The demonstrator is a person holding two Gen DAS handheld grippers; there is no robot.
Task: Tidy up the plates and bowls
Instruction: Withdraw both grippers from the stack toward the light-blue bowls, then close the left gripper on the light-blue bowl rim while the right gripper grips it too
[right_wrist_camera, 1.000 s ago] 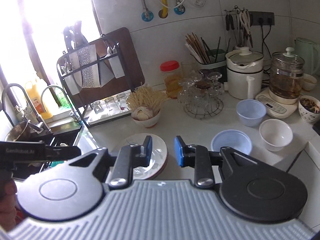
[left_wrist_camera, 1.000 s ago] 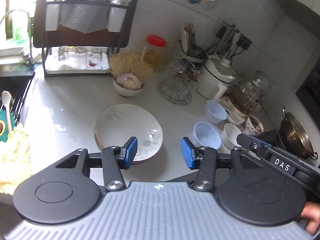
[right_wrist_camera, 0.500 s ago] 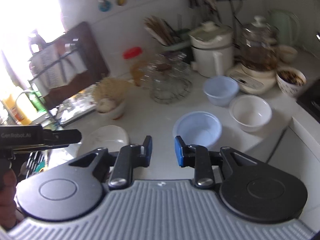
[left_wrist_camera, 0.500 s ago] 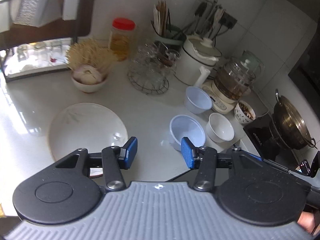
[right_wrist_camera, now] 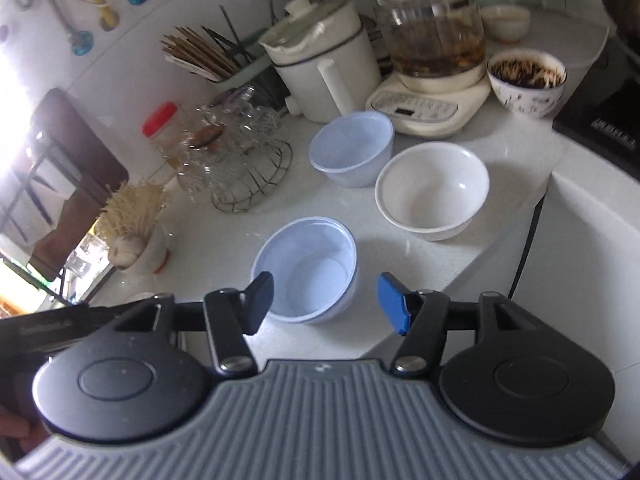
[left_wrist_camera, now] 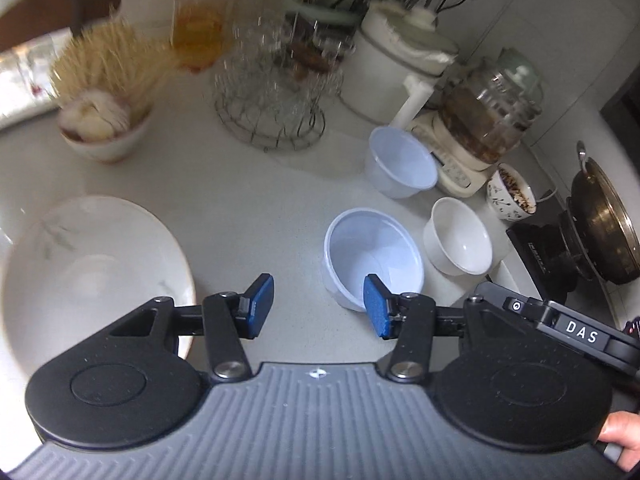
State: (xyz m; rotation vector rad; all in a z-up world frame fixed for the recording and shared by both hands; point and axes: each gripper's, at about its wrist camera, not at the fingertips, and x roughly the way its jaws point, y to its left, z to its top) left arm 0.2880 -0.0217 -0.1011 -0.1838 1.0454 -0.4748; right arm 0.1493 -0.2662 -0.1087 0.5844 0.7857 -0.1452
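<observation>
While closing on the bowls, spread the right claw (right_wrist_camera: 326,300) wide, from the narrow gap of a moment earlier to a full gape, gripping nothing. Hung it low over the near blue bowl (right_wrist_camera: 308,268), left pad lined up with the rim, right pad off to the bowl's outer side, with no touch to be made out. Kept the left claw (left_wrist_camera: 318,308) parted as before, likewise holding nothing, but swung it rightward, sending the plate (left_wrist_camera: 88,276) from the middle of its view out to the left edge.

Read all this as a first pick about to start: near blue bowl to be taken by the rim, probably for nesting into the far blue bowl (right_wrist_camera: 352,148). Found nothing stacked so far: both blue bowls and the white bowl (right_wrist_camera: 432,188) all apart on the counter (right_wrist_camera: 520,148), the white one just beside each, the plate well off to the left.

Showed, from the left wrist only, the whole plate, the pan (left_wrist_camera: 604,216) at far right and the right tool's handle (left_wrist_camera: 560,324) reaching in low. Showed, from the right wrist only, the counter's front edge close by the near blue bowl. Caught perhaps a sliver of the plate there behind the left tool's handle, too dim to be sure.
</observation>
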